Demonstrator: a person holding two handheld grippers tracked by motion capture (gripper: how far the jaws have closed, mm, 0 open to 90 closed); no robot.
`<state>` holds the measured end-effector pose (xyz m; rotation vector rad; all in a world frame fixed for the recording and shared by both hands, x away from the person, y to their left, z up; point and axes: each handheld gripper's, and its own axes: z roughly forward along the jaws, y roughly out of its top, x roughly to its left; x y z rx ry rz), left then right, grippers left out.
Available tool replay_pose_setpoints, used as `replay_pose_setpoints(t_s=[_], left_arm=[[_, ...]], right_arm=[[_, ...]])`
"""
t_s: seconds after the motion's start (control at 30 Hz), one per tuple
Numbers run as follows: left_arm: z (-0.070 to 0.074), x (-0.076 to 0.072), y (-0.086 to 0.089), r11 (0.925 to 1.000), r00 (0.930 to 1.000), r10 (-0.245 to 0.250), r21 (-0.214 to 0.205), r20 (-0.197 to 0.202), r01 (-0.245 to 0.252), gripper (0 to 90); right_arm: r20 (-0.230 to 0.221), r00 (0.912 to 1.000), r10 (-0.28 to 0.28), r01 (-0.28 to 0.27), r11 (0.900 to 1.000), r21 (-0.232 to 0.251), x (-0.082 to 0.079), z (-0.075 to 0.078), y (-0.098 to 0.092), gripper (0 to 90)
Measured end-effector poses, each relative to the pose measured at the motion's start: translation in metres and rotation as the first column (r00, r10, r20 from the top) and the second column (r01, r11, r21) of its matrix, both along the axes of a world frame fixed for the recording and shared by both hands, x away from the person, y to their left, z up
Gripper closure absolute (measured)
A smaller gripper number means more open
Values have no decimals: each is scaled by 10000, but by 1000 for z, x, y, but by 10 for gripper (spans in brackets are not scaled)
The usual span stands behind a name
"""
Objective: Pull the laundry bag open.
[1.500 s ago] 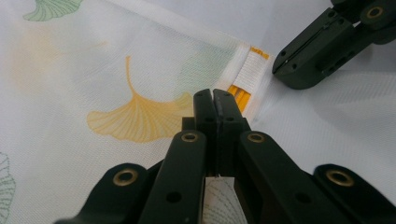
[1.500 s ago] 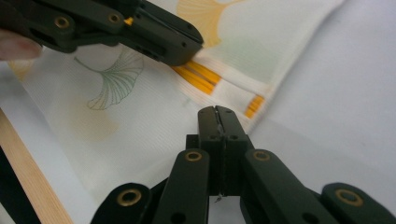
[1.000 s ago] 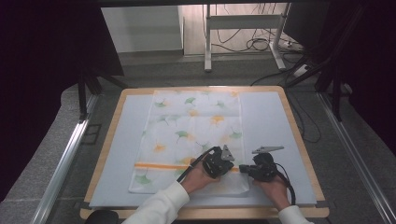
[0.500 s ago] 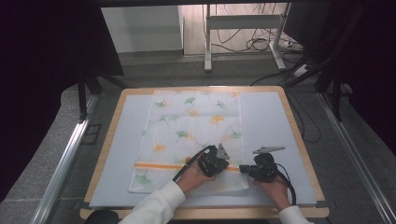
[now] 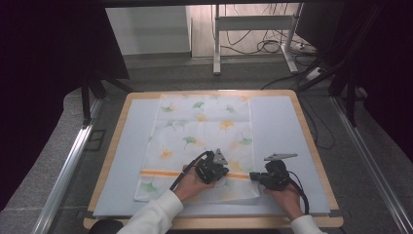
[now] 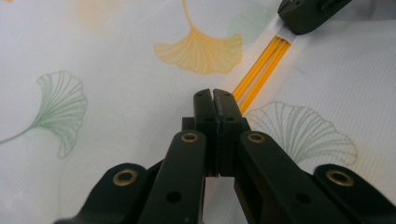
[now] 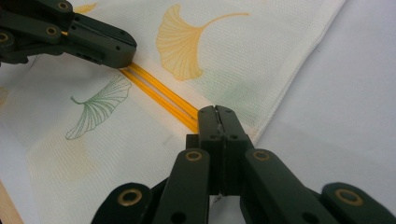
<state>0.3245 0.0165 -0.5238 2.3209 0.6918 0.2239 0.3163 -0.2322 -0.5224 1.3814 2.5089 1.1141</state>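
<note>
From the high view, a white cloth [image 5: 202, 141] printed with green and orange ginkgo leaves lies spread flat on the pale blue mat of a wood-edged table [image 5: 311, 141]. An orange stripe [image 5: 158, 173] runs across the cloth near the person's side. The left gripper [image 5: 219, 171] sits on that stripe around the middle of the cloth, and the right gripper [image 5: 254, 176] is just beside it at the cloth's right edge, both low over the fabric.

Left gripper view: the left gripper [image 6: 214, 100] has its jaws pressed together, tips right down on the cloth [image 6: 116, 116] at the double orange stripe [image 6: 261, 70]. Can't tell if any fabric is pinched in there. The other gripper sits farther along the stripe, top right.

Right gripper view: the right gripper [image 7: 217, 116] is also pressed shut, tips on the stripe [image 7: 163, 95] close to the cloth's [image 7: 243, 51] hemmed edge, bare mat to the right. Whether it's nipping fabric is unclear too. The left gripper's jaws rest on the stripe, upper left.
</note>
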Motion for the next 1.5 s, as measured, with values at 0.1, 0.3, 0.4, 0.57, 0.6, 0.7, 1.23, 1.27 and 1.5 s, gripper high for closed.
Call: replay_pose_setpoints(t_s=[0.1,0.3,0.4,0.57,0.6,0.7,1.23,1.27,1.5], left_arm=[[0,-1,4,9999,9999,77,87,73,-78,900],[-1,-3,14,9993,9993,382,-23,-46,-382,900],[-1,-4,18,9990,9990,448,-15,-24,-448,900],[-1,-5,22,9986,9985,529,-42,-108,-529,900],[-1,-4,23,9987,9987,506,-50,-104,-507,900],[-1,-5,26,9984,9983,570,-39,-135,-571,900],[-1,-7,45,9961,9959,879,35,-230,-878,900],[-1,-7,46,9959,9956,904,14,-265,-904,900],[-1,-7,51,9951,9946,989,5,-315,-989,900]], right_arm=[[21,10000,-13,13,10000,-17,0,0,0,899],[56,10000,-3,3,10000,0,0,0,0,899],[78,10000,-9,10,10000,-55,-1,0,1,899],[78,10000,1,-1,10000,-29,-1,0,0,899],[78,10000,1,-1,10000,-20,-1,0,0,898],[72,10000,20,-20,10000,-3,0,0,0,899],[62,10000,-9,9,10000,19,-1,-1,0,899],[65,10000,-9,9,10000,18,-1,-1,0,899],[30,10000,-23,23,10000,59,-1,0,-1,898]])
